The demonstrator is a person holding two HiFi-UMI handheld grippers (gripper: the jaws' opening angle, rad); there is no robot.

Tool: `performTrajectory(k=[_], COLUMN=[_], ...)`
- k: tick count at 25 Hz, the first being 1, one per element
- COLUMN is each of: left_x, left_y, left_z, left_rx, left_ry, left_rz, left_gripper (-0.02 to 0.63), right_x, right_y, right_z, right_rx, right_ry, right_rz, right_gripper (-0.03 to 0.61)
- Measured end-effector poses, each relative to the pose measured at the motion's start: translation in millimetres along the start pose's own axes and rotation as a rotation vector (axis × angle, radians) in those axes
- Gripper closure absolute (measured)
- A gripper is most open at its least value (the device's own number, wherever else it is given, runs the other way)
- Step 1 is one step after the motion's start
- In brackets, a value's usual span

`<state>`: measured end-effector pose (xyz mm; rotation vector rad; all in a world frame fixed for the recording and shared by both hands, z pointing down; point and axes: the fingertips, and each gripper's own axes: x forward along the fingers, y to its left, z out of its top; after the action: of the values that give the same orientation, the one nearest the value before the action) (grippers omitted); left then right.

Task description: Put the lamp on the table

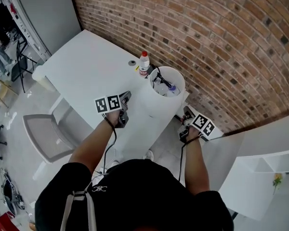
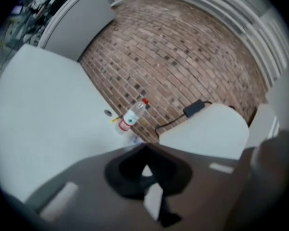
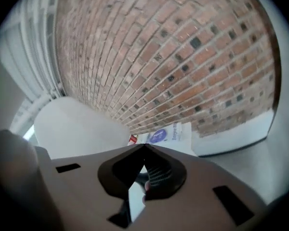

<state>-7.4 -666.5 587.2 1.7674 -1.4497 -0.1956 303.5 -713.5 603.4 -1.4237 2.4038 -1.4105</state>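
Brick wall (image 1: 207, 32), white table (image 1: 86, 66), grey chair (image 1: 43, 134), pale floor (image 1: 12, 97).

The white tabletop (image 1: 82, 69) carries an upright clear bottle (image 1: 144, 62) with a red cap, ahead of the left gripper (image 1: 126, 96) near the far edge. A small grey disc (image 1: 132, 62) lies just beside the bottle.

Nothing legible: red label on the clear plastic bottle (image 1: 144, 61), twelve o'clock in head view, and blue print on the white pack (image 3: 166, 134) are blurred
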Motion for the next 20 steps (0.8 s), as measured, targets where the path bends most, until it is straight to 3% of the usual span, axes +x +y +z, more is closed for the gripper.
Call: performTrajectory(k=[4, 7, 10, 13, 20], left_x=[-23.4, -41.2, -60.3, -79.4, -113.6], left_y=[-17.1, -40.2, -59.6, -74.1, -111.9], left_z=[11.4, 19.3, 31.1, 41.5, 43.2], left_rx=[0.245, 0.392, 0.478, 0.557, 0.68], left_ry=[-0.051, -0.059, -0.08, -0.112, -0.17], left_rz=[0.119, 0.142, 0.145, 0.16, 0.131], left_gripper=[0.615, 0.615, 0.615, 0.615, 0.615], right_x=[-30.8, -50.2, -68.0, -84.5, -109.0], right_y=[25.0, 58.7, 97.7, 134.6, 192.1], right_z=[0.2, 2.5, 6.8, 10.5, -0.1], right_rx=[-0.296, -0.472, -0.606, -0.662, -0.657], right_ry=[-0.127, -0.208, -0.279, -0.349, -0.421], right_rz=[-0.202, -0.241, -0.258, -0.268, -0.213], right_gripper=[0.578, 0.578, 0.578, 0.578, 0.58])
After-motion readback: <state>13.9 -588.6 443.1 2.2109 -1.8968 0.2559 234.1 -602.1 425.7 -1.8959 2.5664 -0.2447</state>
